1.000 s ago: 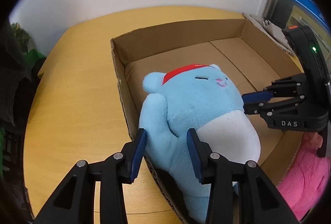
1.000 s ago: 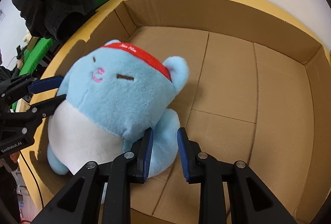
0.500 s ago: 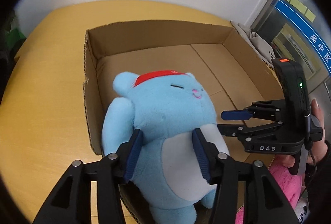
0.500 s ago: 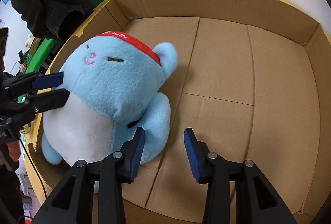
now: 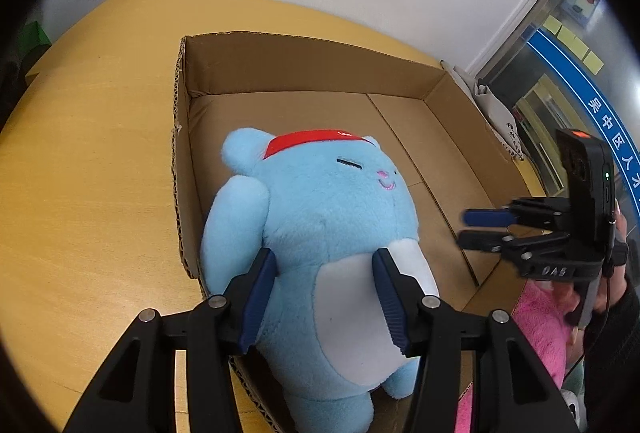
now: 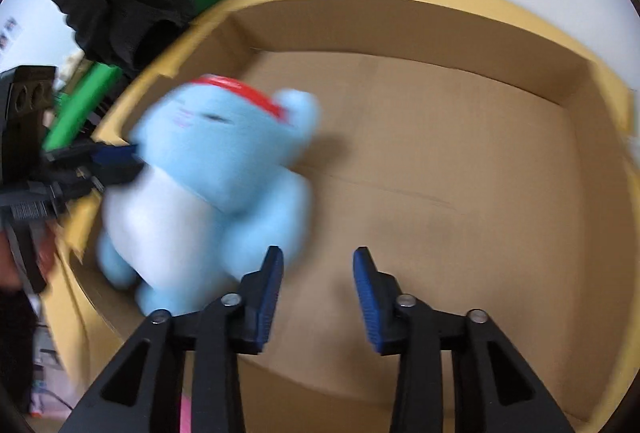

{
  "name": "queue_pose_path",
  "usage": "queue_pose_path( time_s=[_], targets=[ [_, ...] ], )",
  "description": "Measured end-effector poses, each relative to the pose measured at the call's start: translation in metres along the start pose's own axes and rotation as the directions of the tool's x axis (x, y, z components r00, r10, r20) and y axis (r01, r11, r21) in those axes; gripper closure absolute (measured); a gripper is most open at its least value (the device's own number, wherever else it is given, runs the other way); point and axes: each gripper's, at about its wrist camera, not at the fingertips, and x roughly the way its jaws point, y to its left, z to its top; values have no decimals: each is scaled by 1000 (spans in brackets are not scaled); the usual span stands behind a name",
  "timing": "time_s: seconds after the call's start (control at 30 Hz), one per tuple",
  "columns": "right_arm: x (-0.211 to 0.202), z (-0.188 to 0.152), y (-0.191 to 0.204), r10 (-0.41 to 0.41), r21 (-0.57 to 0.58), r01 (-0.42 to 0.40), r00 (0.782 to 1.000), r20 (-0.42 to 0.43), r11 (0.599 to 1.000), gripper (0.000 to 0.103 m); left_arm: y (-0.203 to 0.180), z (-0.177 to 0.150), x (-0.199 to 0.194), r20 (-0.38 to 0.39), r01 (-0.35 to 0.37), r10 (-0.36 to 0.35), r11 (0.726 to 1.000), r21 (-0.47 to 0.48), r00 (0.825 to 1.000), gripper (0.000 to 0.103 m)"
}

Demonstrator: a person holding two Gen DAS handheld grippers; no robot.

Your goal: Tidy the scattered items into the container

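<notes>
Both grippers have changed since the earlier frames: each had pinched one arm of the toy and has since let go, and the right one has drawn clear to the side, its view now smeared with motion.

Starting at the left, the round yellow wooden table (image 5: 80,169) carries the shallow brown cardboard box (image 5: 304,61). Against the box's left wall lies the sky-blue plush cat with a white belly and red headband (image 5: 320,209), on its back, head toward the far wall, with its feet up over the near edge. The left gripper (image 5: 325,289) hovers over the belly with its jaws apart; the blue pads straddle the plush but do not seem to press it, so it holds nothing. Further right, the right gripper (image 6: 318,287) also stands parted and empty above bare cardboard, beside the toy's flank. At the far right, outside the box's near corner, a pink fluffy plush (image 5: 540,317) waits.

The likeliest trouble is the cat's lower end: its legs appear to overhang the near rim, so a nudge from the left pads, or a careless withdrawal that snags the pile, could tip it back out. Reaching for the pink toy next, the right hand could also clip the box wall and shift the box.
</notes>
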Motion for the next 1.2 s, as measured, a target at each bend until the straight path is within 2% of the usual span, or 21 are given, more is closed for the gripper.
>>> queue_pose_path(
  time_s=[0.1,0.17,0.2,0.5,0.63,0.67,0.7,0.73,0.77,0.83,0.87,0.93,0.97,1.0,1.1,1.13,1.2],
  targets=[
    [-12,-35,-56,-105,72,110,992,-63,991,63,-4,0,1,0,-14,14,1000,8,1000,51],
    [-11,-61,-89,-175,117,190,976,-130,975,63,-9,1,2,-6,-19,19,1000,15,1000,51],
    [-13,-74,-101,-171,140,192,974,-150,971,78,-10,1,3,-12,-15,15,1000,16,1000,51],
    [-46,-144,-93,-117,262,168,973,-199,950,80,-37,0,14,-49,40,-36,996,82,998,50],
    [-57,-162,-86,-120,311,178,973,-198,933,79,-47,2,14,-49,29,-24,995,93,998,49],
    [-61,-161,-81,-123,314,177,975,-187,933,78,-50,3,10,-42,17,-12,995,97,999,49],
    [-67,-159,-76,-121,315,169,979,-166,934,73,-52,3,5,-28,8,-6,996,93,1000,48],
    [-74,-155,-70,-102,318,139,986,-129,938,61,-54,4,-3,-1,-2,2,996,84,1000,47],
    [-84,-148,-62,-61,320,81,996,-71,944,54,-56,4,-6,10,-9,8,996,93,1000,47],
    [-98,-125,-35,20,286,-31,999,40,958,26,-60,3,-10,24,-20,17,993,119,1000,47],
    [-97,-114,-22,41,261,-55,997,58,964,23,-60,4,-7,16,-34,32,992,125,999,47],
    [-92,-91,1,77,215,-93,994,79,972,22,-58,4,3,-7,-65,66,989,135,998,43],
    [-80,-79,11,90,203,-101,994,64,974,22,-52,5,6,-6,-51,52,993,109,999,39],
    [-65,-65,19,99,196,-106,994,45,975,28,-46,6,8,-4,-38,39,995,89,999,38],
    [-26,-41,36,83,161,-75,995,-45,984,53,-42,6,16,-14,-22,23,995,96,1000,38],
    [-16,-38,39,75,154,-63,995,-72,986,57,-41,7,17,-18,-18,20,995,100,1000,38],
    [0,-36,45,71,162,-54,992,-102,985,58,-41,8,20,-23,-14,17,994,107,1000,37]
  ],
)
